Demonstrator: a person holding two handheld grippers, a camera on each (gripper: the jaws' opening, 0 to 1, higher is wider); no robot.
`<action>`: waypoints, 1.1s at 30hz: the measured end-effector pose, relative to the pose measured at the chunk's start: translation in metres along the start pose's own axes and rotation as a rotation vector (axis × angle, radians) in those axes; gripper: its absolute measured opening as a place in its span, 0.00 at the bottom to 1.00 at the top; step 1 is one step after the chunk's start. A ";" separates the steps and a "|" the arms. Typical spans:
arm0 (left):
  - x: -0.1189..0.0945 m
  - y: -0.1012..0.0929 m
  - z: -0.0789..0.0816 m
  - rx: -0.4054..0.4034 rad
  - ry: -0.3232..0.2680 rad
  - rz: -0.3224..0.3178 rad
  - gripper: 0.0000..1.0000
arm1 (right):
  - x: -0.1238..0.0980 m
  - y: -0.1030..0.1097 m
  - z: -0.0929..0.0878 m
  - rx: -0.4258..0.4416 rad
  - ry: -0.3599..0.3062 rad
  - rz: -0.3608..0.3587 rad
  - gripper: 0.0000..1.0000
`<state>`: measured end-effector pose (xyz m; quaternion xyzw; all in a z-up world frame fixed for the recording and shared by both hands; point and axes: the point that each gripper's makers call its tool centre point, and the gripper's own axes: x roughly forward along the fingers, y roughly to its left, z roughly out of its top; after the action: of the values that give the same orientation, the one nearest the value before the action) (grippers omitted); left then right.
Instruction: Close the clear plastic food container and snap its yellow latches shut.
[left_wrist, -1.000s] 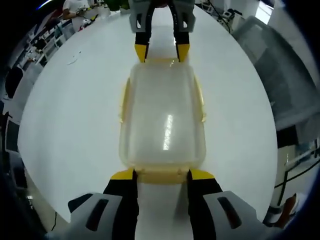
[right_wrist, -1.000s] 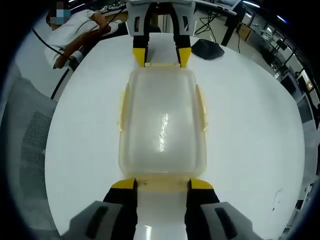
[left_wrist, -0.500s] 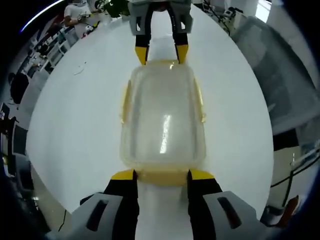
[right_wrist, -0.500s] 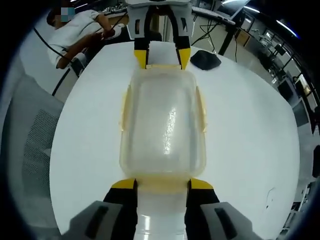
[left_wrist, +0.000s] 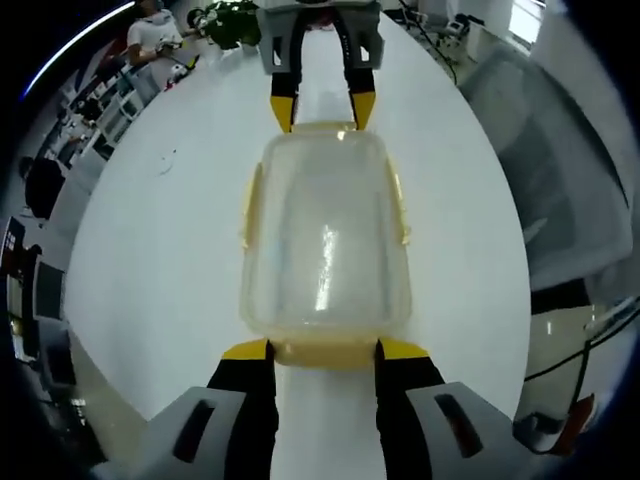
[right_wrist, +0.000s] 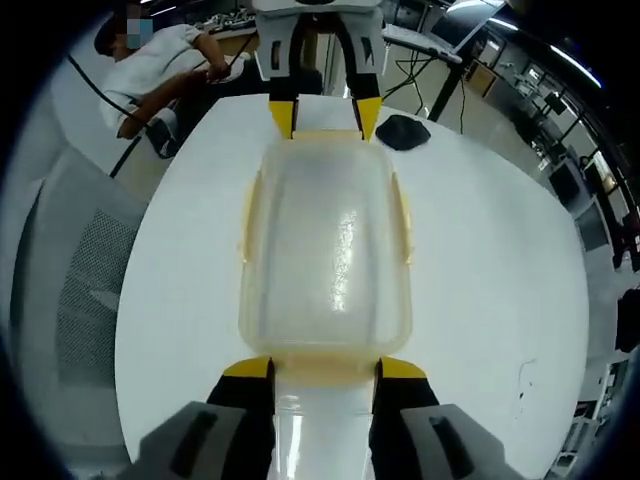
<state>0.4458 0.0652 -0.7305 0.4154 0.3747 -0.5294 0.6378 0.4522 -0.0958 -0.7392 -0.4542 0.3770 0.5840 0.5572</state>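
Left gripper (left_wrist: 322, 349) with pale grey moulded body, black jaws tipped in yellow, right gripper (right_wrist: 320, 368) alike, grey housing, black jaws, yellow tips, dark slots on grey shoulders

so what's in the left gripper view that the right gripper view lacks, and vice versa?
Left gripper view: a potted green plant past the table's far edge, and a small scrap lying on the white table.

Right gripper view: a dark flat object on the table beyond the container, a seated person in white, and a grey mesh chair back.

Both: the clear container, lid on, with one yellow end latch between the left tool and the opposite end between the right tool, side latches sticking outward.
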 end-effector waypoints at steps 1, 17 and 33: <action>-0.002 -0.001 0.003 0.001 0.000 0.001 0.36 | -0.003 0.001 -0.001 -0.001 0.001 -0.003 0.34; -0.014 -0.009 0.033 -0.014 -0.021 0.030 0.35 | -0.034 0.009 -0.017 -0.013 0.000 -0.024 0.34; -0.015 -0.008 0.084 -0.003 -0.029 0.043 0.35 | -0.061 0.007 -0.056 -0.020 -0.009 -0.038 0.34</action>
<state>0.4389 -0.0079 -0.6859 0.4147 0.3575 -0.5209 0.6549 0.4497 -0.1686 -0.6991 -0.4643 0.3599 0.5793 0.5652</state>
